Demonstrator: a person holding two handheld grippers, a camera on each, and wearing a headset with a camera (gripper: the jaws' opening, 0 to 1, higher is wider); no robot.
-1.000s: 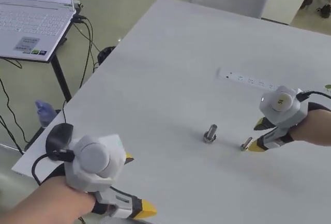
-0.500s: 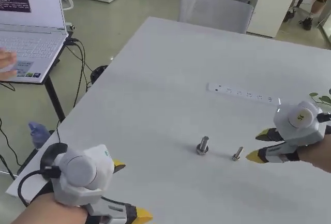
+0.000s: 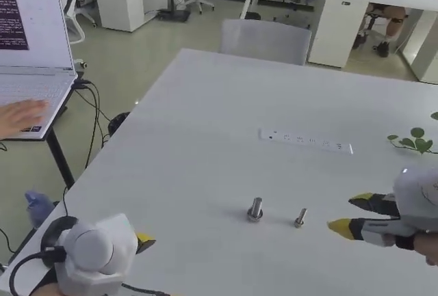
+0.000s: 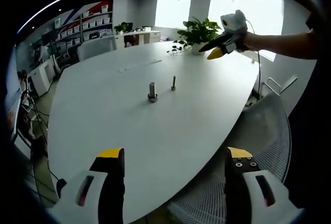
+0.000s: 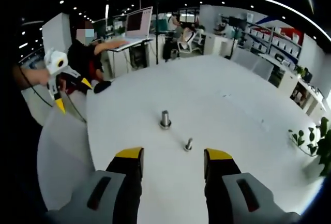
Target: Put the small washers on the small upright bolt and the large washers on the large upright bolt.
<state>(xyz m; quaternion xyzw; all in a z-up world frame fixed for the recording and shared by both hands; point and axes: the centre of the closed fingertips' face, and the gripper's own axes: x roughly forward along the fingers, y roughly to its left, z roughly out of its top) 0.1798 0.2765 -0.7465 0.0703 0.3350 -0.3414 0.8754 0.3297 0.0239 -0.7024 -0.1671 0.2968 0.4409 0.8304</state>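
the left gripper (image 4: 176,157) hangs at the near edge of the white surface (image 4: 129,115), its yellow-tipped fingers (image 4: 110,154) spread wide, empty and touching nothing. the right gripper (image 5: 170,157) hovers over the surface, its fingers (image 5: 129,153) parted too, with nothing between them, pointing toward the two bolts. the large upright bolt (image 3: 255,209) and the small upright bolt (image 3: 300,218) stand side by side but apart, the small one nearer the right gripper. beyond them lies a white power strip (image 3: 306,141). a laptop (image 3: 31,50) off to the left shows lines of text too small to read.
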